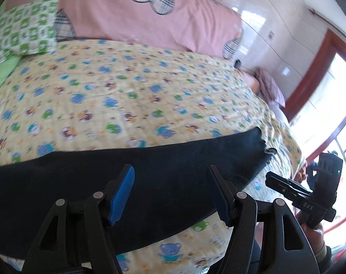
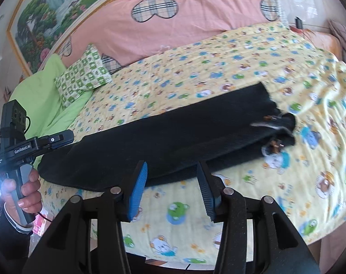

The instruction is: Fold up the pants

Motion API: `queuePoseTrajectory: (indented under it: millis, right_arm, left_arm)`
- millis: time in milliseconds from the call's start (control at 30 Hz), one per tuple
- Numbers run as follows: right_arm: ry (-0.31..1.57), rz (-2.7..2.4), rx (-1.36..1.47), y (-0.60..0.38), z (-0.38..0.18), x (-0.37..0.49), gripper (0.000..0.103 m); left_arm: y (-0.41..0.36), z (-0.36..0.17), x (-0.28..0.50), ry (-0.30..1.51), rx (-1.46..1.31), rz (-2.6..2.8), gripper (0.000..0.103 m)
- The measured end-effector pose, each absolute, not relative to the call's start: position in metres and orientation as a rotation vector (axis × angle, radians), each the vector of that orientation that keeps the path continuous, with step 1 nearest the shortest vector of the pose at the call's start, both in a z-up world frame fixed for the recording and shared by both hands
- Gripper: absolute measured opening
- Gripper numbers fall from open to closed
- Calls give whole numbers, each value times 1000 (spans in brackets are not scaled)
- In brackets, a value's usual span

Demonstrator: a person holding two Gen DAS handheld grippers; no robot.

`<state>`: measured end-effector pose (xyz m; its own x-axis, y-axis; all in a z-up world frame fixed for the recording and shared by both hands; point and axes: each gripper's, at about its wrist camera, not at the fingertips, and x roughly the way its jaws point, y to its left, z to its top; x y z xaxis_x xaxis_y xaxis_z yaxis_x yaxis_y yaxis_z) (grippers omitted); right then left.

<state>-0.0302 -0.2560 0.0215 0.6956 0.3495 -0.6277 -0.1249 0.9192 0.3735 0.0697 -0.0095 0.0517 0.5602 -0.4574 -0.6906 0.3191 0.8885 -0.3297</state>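
Long dark navy pants lie lengthwise folded on the yellow cartoon-print bedsheet, running nine to three; left gripper and right gripper hover, fingers spread, empty; risk: pinching one layer would drag the fold apart

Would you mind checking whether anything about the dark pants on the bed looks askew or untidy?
The dark navy fabric pants lie long and flat on the yellow cartoon-print bedsheet, but the waist end is bunched, with its drawstring ends spilling out.
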Motion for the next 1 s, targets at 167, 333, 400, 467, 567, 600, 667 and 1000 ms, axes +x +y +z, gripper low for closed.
queuePoseTrajectory:
  millis: [167,333,400,467,567,600,667,1000]
  right_arm:
    - [759,229,345,-272,18,-34,48]
    - [757,190,382,-288,15,-34,51]
    - [754,176,412,-296,13,-34,51]
    - [756,161,440,-303,11,-32,51]
    - [760,142,474,-313,8,-30,51]
    - [763,133,477,-314,6,-29,51]
    - [771,124,485,-317,3,-28,52]
    - [770,114,683,-346,-12,-16,55]
  left_arm:
    - [-35,55,79,870,-118,-514,68]
    - [-55,54,92,892,-86,-562,69]
    - [-63,54,97,898,-65,-575,69]
    - [-70,53,101,906,-44,-592,70]
    - [-82,52,111,923,-13,-622,70]
    - [-87,51,115,928,-3,-633,71]
    - [-97,51,122,941,17,-661,71]
    - [-146,39,160,1043,74,-810,73]
